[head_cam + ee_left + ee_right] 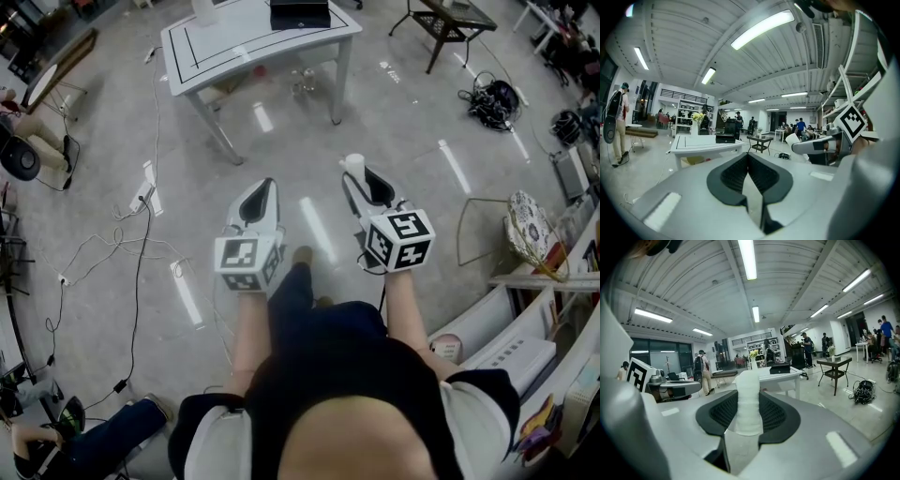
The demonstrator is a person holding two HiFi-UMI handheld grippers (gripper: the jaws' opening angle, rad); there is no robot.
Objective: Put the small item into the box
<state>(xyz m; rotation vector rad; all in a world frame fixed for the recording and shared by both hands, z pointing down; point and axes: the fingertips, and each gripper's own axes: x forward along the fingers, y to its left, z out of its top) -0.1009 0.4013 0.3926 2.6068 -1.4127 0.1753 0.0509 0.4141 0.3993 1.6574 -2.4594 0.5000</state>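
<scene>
1. In the head view the person stands on a grey floor and holds both tools out in front. The left gripper (265,187) and right gripper (362,174) are side by side and apart.
2. The small white roll (354,166) stands upright at the tip of the right gripper.
3. The right gripper view shows this hold closely. The right gripper (749,393) has its jaws partly apart, with both ribbed pads pressed on the small white roll (749,404).
4. The left gripper view shows the left gripper (748,155) with its pad tips meeting and nothing between them.
5. The black box (300,13) sits at the far edge of the white table (253,42), well ahead of both tools. Both gripper views also catch the black box (725,138) (780,368) on the tabletop.
6. Only the head view shows the cables trailing over the floor at the left.
7. Only the gripper views show the ceiling light strips (761,29) and a person with a backpack (616,122).
8. Each gripper view catches the other tool's marker cube (853,121) (640,373).
9. A dark side table (450,21) stands to the far right, with a cable bundle (492,101) nearer.
</scene>
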